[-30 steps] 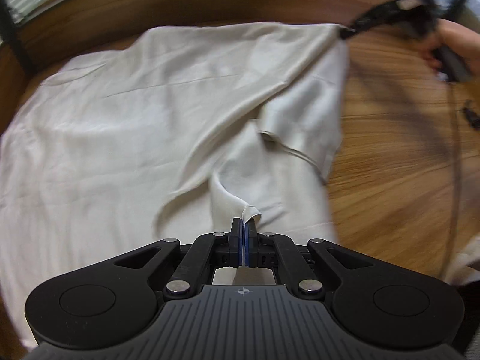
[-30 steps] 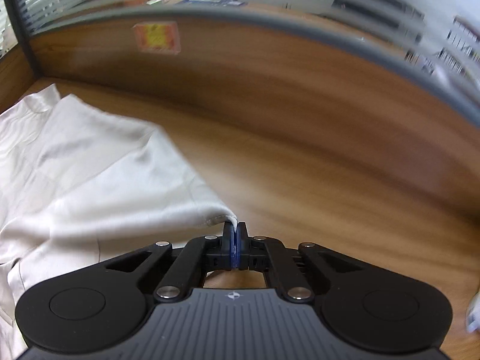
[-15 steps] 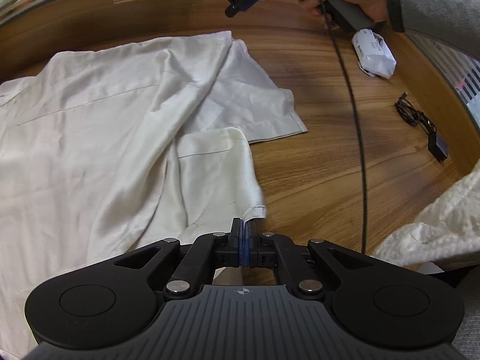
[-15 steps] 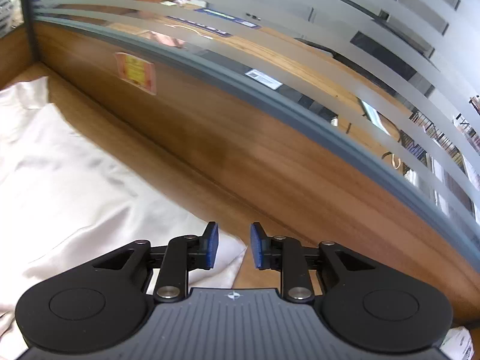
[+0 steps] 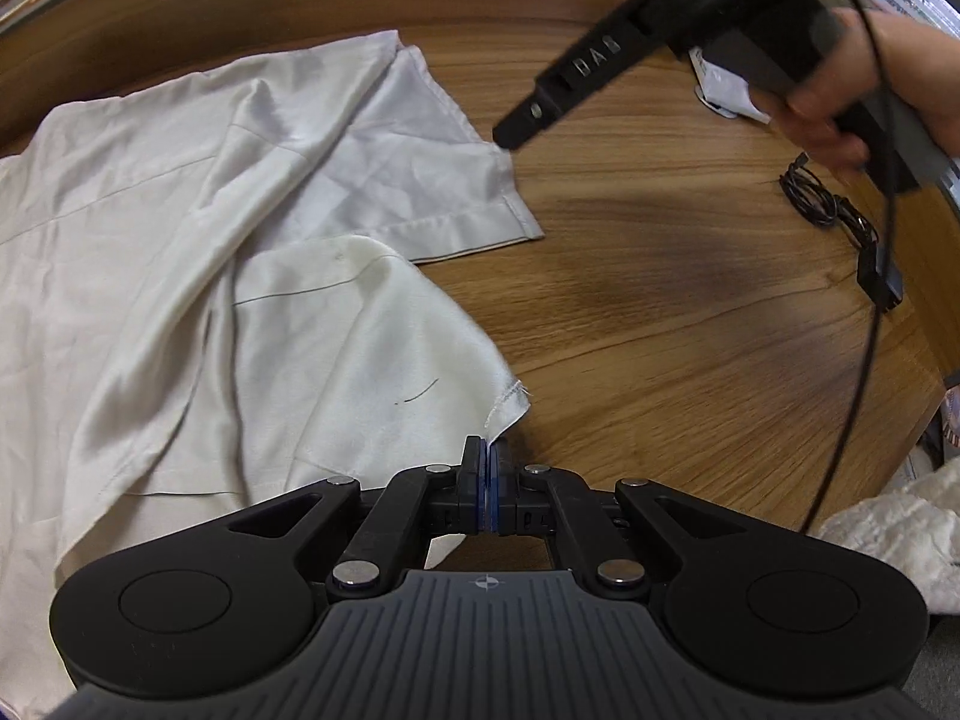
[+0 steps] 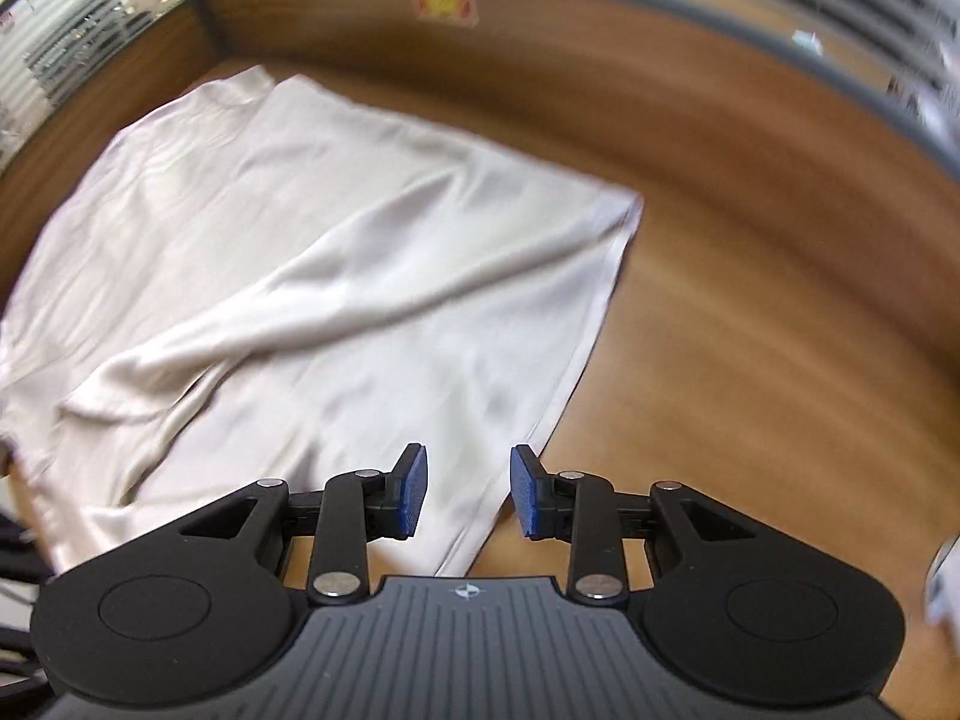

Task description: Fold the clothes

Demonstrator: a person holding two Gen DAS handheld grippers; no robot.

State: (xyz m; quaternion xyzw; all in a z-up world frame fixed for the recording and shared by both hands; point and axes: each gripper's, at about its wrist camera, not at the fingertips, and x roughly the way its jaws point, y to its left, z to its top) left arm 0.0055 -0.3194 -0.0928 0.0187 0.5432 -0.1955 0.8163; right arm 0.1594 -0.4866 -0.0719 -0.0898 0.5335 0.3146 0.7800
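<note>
left tool (image 5: 486, 471) clamped on shirt (image 5: 252, 276)

Lighting: even, bright indoor light; soft sheen on the pale garment (image 5: 198, 276). Shadow: broad dark smear on the wooden table (image 5: 690, 300). Left wrist view sharp. Right wrist view motion-blurred throughout. Fisheye curvature bends all edges; corners black.
</note>
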